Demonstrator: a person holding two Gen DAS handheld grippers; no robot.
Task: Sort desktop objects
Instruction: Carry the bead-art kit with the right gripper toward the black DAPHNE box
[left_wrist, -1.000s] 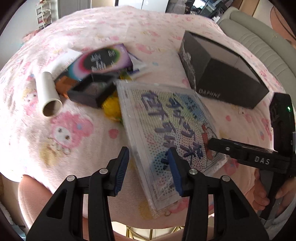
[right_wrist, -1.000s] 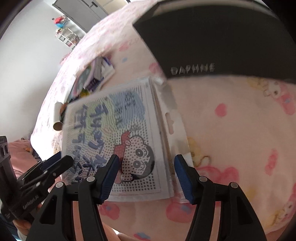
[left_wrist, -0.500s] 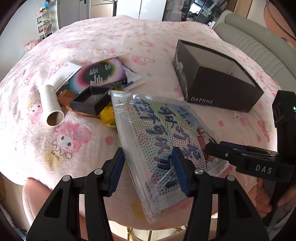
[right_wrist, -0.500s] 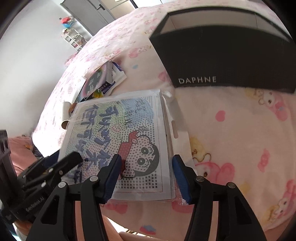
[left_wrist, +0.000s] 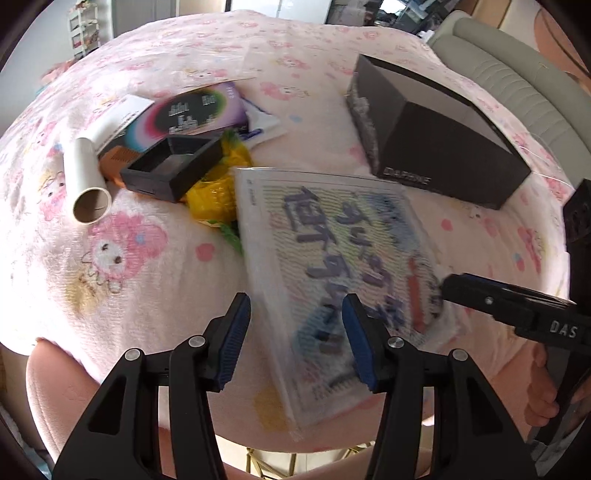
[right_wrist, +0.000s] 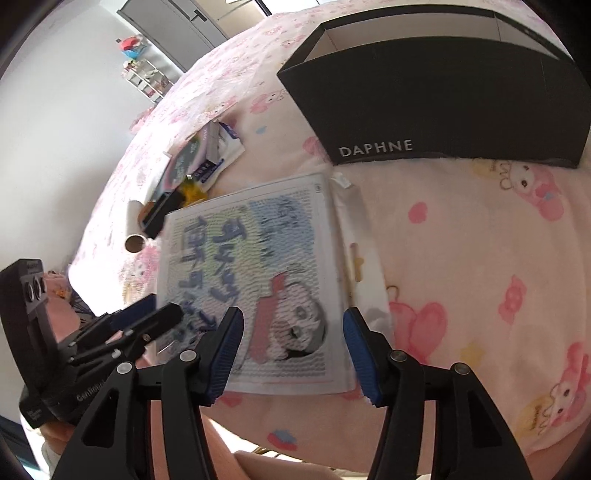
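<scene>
A flat plastic-wrapped craft kit (left_wrist: 332, 258) with a cartoon picture lies on the pink blanket, its near edge overhanging the table edge. My left gripper (left_wrist: 295, 325) stands open, its fingers straddling the kit's near left corner. Over the kit's near right part (right_wrist: 258, 266) hovers my right gripper (right_wrist: 293, 332), also open and holding nothing. Each gripper shows in the other's view: the right gripper (left_wrist: 480, 295) at the kit's right edge, the left gripper (right_wrist: 147, 325) at its left edge. An open black box (left_wrist: 436, 140) marked DAPHNE (right_wrist: 443, 99) stands beyond the kit.
At the back left lies a pile: a cardboard tube (left_wrist: 86, 181), a small black tray (left_wrist: 173, 170), a yellow packet (left_wrist: 214, 192), a colourful booklet (left_wrist: 192, 110) and white papers. A grey sofa (left_wrist: 517, 74) runs along the far right. A hand (left_wrist: 539, 391) holds the right gripper.
The right gripper has drawn back from the black box, so more of the kit and blanket shows. The left gripper shifted slightly. Both stay open and the kit has not visibly moved.
</scene>
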